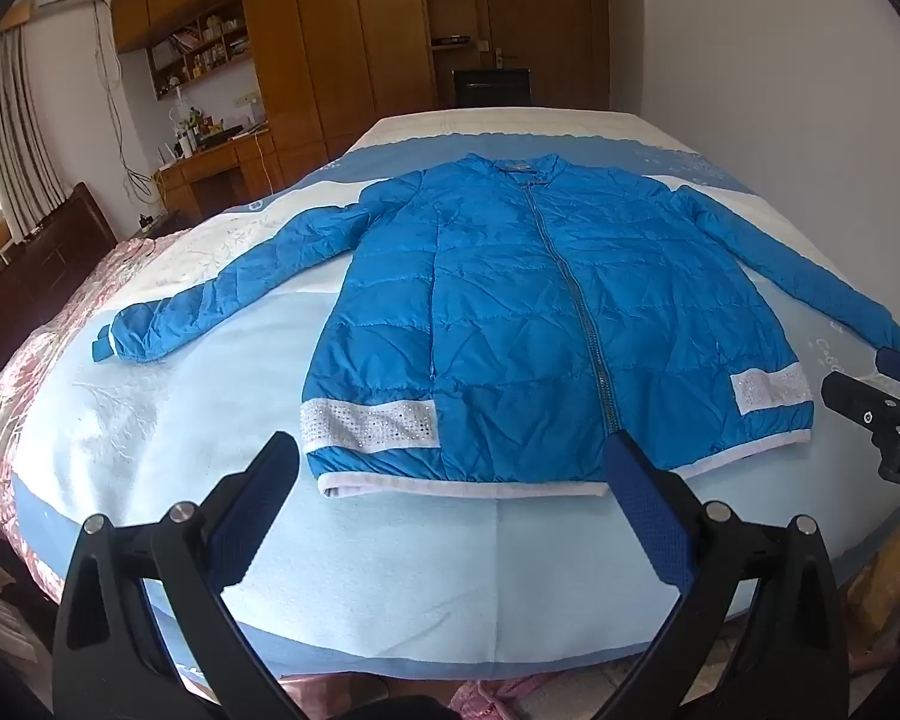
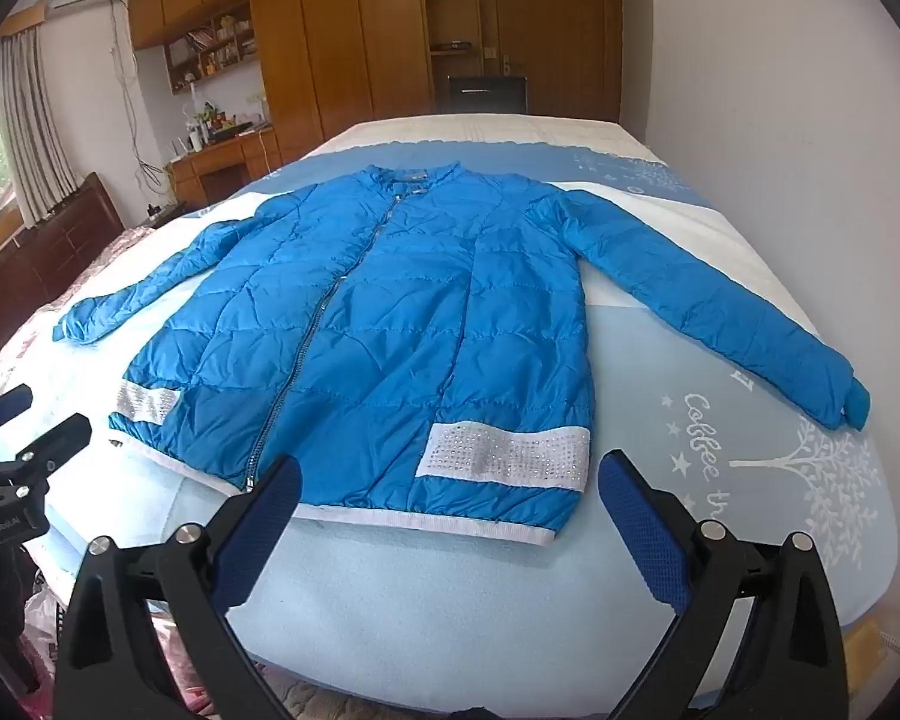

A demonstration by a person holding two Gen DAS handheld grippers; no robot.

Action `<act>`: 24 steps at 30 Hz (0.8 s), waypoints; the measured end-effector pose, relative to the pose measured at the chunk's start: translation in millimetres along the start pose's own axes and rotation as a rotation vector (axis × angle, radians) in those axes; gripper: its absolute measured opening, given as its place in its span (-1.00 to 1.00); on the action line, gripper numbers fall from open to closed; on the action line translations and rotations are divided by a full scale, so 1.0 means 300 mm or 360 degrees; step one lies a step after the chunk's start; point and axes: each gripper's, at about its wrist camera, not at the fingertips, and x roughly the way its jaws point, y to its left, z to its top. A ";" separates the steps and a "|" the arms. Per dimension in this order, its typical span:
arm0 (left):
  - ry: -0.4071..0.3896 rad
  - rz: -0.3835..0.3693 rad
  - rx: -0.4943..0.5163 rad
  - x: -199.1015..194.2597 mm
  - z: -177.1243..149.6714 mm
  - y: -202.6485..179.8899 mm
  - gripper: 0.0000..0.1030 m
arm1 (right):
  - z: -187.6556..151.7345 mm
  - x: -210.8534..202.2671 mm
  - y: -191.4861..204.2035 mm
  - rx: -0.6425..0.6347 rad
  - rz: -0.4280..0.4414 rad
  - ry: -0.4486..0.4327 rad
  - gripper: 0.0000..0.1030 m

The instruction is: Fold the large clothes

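The bed serves as my folding surface, broad enough that the jacket lies flat on it, zipped, front up, collar far, hem near me. Both sleeves are spread out to the sides, which I judge leaves them ready to fold inward first. No fold is made yet. My left gripper and right gripper hover just short of the hem, tilted down, jaws spread wide and holding nothing, placed to reach either side.

Glossy quilted jacket — matt fleece blanket; wooden wardrobe
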 end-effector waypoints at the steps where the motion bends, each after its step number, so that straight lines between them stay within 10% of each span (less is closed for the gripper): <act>1: 0.0005 -0.0006 -0.0006 0.000 0.000 0.001 0.94 | 0.000 0.001 0.000 0.0004 0.0005 0.0007 0.92; 24: -0.0003 0.0000 0.0000 -0.001 0.000 0.001 0.94 | -0.001 -0.001 0.007 -0.0003 -0.0003 0.0001 0.92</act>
